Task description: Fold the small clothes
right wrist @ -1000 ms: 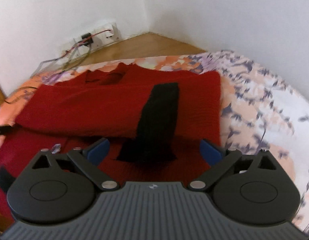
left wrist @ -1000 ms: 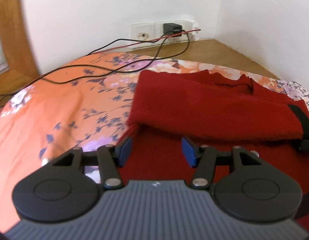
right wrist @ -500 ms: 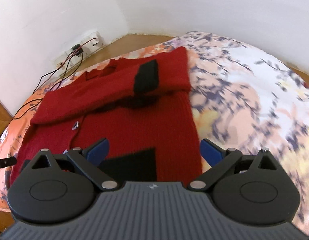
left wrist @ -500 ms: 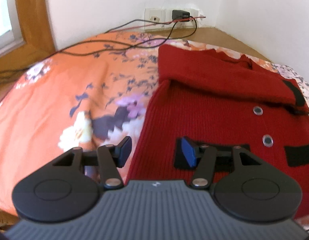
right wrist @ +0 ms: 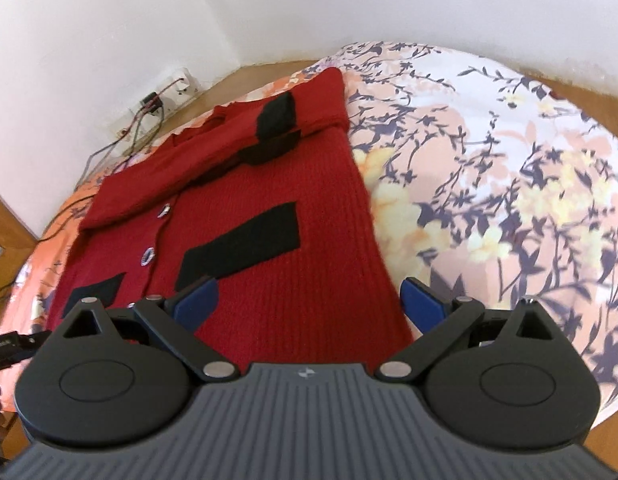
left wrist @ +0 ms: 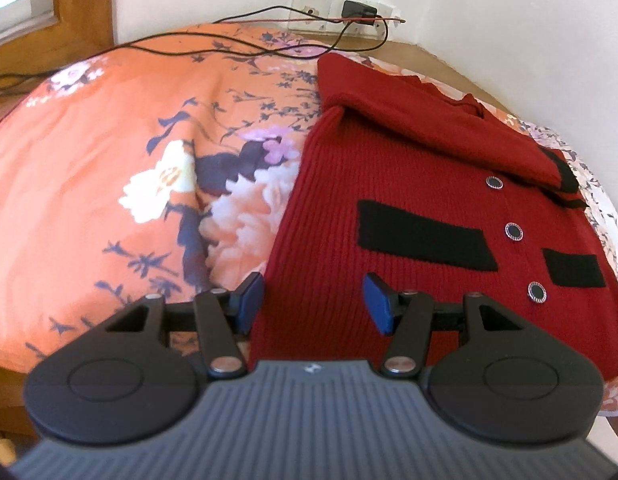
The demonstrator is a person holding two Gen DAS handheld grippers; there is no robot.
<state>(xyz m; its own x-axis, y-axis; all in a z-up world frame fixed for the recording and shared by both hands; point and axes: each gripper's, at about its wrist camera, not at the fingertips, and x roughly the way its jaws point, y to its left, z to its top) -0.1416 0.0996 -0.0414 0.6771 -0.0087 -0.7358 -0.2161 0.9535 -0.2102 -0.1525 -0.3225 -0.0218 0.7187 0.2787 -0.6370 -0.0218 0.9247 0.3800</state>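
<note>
A red knit cardigan [left wrist: 389, 184] [right wrist: 301, 216] with black pocket bands and dark buttons lies flat on a floral bedspread, both sleeves folded across its chest. My left gripper [left wrist: 312, 300] hovers open above the cardigan's near left hem corner, nothing between its blue pads. Over the near right hem corner, my right gripper [right wrist: 309, 306] is wide open and also holds nothing. The black cuff [right wrist: 275, 116] of one sleeve rests near the far right shoulder.
The bedspread [left wrist: 109, 152] [right wrist: 489, 152] is orange on the left and pale floral on the right. Cables [left wrist: 229, 46] trail from wall sockets [left wrist: 345, 14] across the far edge of the bed. White walls meet in a corner behind; a wooden window frame [left wrist: 83, 0] stands at left.
Both grippers have pulled back from the folded sleeves toward the cardigan's near hem. Both stayed open, and the whole front of the cardigan has come into view.
</note>
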